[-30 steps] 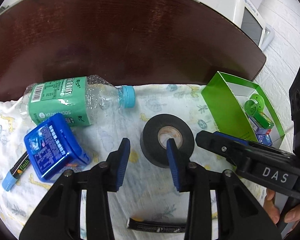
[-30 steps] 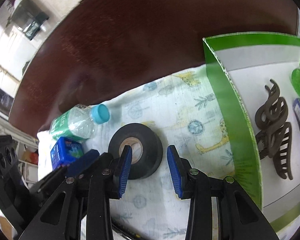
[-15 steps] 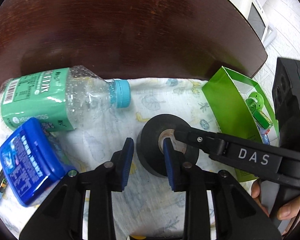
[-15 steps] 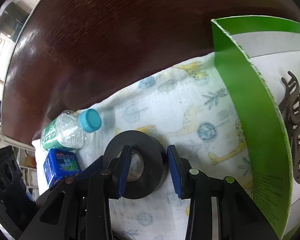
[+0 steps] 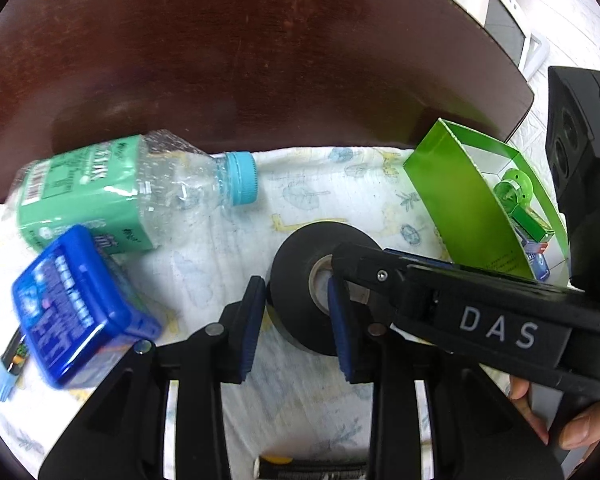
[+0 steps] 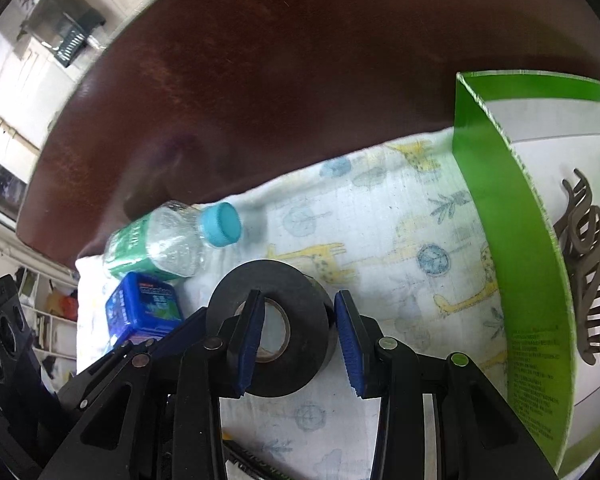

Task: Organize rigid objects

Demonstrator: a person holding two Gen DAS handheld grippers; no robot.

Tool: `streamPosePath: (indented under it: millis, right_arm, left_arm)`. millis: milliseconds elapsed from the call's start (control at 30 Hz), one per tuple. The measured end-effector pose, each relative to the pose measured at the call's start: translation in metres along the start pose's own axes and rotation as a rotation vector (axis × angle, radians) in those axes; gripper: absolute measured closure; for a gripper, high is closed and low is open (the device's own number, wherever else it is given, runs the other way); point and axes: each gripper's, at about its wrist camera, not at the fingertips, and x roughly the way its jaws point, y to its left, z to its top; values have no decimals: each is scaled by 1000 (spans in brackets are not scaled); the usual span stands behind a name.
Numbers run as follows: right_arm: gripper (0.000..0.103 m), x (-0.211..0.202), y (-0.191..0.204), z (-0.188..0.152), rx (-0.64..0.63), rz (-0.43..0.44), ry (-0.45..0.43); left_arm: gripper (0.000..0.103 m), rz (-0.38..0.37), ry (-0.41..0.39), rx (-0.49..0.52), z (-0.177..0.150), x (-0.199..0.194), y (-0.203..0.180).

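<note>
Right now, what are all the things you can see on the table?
Tape roll: one, black, middle of the cloth, a finger of each gripper inside its hole.
Bottle: one, clear, green label, blue cap, lying on the cloth's far left.
Mint box: one, blue, in front of the bottle.
Cloth: one, white with animal prints, over the brown table.
Tray: one, green cardboard, right side.
Hair clip: one, brown, in the tray.
Left gripper: black, blue pads, open.
Right gripper: same, open.
Hand: one, holding the right gripper.
</note>
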Motion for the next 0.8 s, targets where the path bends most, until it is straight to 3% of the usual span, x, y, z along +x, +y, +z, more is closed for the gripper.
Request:
streamPosePath:
  millis: [267,467,533,600,633,667,800]
  right_arm:
    - [63,-51,9,-6,-77,-9,-136]
    - [64,-89,6,-13,-93,-12,-238]
    - [76,-103,1,-15,-103,10,-265]
    - [76,-117,-2,-18,-114,-14,-309]
    - [76,-124,-6,-19,-118,-31,-334]
    - [76,-129,-12,-19,-113,-33,-341]
    - [76,-137,-49,-20,-45,83,-290]
  left_arm:
    - [74,13,-83,17,2,-31,-14]
    - [74,37,-165,90,1,-63,-40]
    - [75,27,-182,107,2,-72,-50]
    - [78,8,-199,125,3,-79,-60]
    - [86,-18,-203,137,4,-81,-67]
    - [91,-36,-208,149,4,-85,-74]
    - [90,-25,-230,217,9,-88,-102]
